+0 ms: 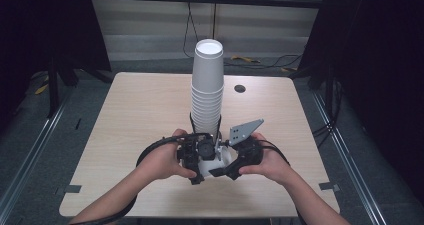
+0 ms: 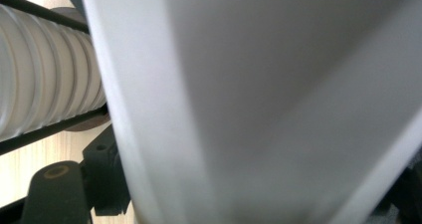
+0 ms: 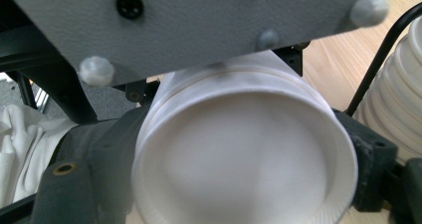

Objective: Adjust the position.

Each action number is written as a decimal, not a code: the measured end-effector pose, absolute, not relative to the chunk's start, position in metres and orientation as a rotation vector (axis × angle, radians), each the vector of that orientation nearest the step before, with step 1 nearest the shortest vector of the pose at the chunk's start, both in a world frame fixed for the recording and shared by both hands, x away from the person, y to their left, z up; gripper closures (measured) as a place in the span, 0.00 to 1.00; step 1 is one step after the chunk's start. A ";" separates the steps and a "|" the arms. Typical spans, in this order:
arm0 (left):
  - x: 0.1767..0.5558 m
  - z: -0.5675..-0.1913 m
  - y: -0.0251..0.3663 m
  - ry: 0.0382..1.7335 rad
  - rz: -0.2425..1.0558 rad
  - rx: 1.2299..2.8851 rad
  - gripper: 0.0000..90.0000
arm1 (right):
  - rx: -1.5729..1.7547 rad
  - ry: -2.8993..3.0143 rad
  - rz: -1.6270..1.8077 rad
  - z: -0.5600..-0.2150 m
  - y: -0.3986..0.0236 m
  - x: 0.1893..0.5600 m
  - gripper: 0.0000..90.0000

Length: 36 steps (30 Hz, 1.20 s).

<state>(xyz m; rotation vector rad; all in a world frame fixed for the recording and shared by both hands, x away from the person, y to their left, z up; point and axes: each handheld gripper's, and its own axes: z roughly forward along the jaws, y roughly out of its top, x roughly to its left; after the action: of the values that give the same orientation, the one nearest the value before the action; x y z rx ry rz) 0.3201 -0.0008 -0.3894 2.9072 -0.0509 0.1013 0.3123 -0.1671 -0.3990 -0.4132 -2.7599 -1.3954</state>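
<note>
High view: I work at a pale wood-grain square table [image 1: 135,115] with a small dark round hole [image 1: 240,89], grey floor around it, dark curtains at the sides. My left gripper [image 1: 196,157] is clamped on a loose white paper cup [image 1: 212,161] at the near edge; my right gripper [image 1: 231,169] is narrowed around its base. The tall stack of white paper cups [image 1: 207,92] stands just behind. No writing is legible.

A light wooden table [image 1: 130,120] holds a tall stack of white paper cups [image 1: 207,92] (standing upside down) near its middle, beside a small round hole [image 1: 240,89].
</note>
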 end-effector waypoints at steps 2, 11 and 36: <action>0.320 -0.389 -0.001 -0.049 0.107 2.902 0.20 | -0.413 -2.758 -1.396 -0.400 -0.167 0.312 0.25; 0.322 -0.392 0.001 -0.073 0.117 2.890 0.20 | -0.426 -2.776 -1.360 -0.400 -0.166 0.313 0.27; 0.325 -0.386 0.013 -0.060 0.122 2.807 0.15 | -0.477 -2.765 -1.330 -0.399 -0.167 0.315 0.28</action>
<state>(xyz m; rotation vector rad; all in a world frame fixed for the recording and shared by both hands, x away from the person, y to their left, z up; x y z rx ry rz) 0.3253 0.0129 -0.3858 2.8067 -0.0596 0.1219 0.3150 -0.1673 -0.3986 -0.4767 -2.7648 -1.3298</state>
